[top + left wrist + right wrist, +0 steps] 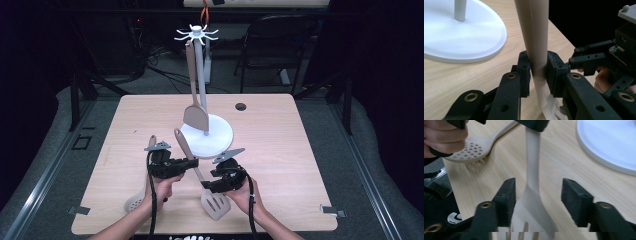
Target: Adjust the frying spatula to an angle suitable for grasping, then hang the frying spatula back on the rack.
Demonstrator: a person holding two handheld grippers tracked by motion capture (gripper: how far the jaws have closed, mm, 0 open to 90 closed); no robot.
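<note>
A beige slotted spatula (215,202) is tilted, its head low near the table's front and its handle (534,32) rising toward the stand. My left gripper (192,162) is shut on that handle (182,140), and in the left gripper view my left gripper (538,72) has both pads pressed against it. My right gripper (207,187) stands open around the spatula's neck (532,195). In the right gripper view its jaws stand wide, with gaps on either side of my right gripper (537,200).
A white utensil stand (220,137) with a round base stands mid-table, and a beige turner (195,117) hangs from its top hooks. A perforated beige spoon (134,202) lies at the front left, by the person's left hand (444,137). A chair stands beyond the table.
</note>
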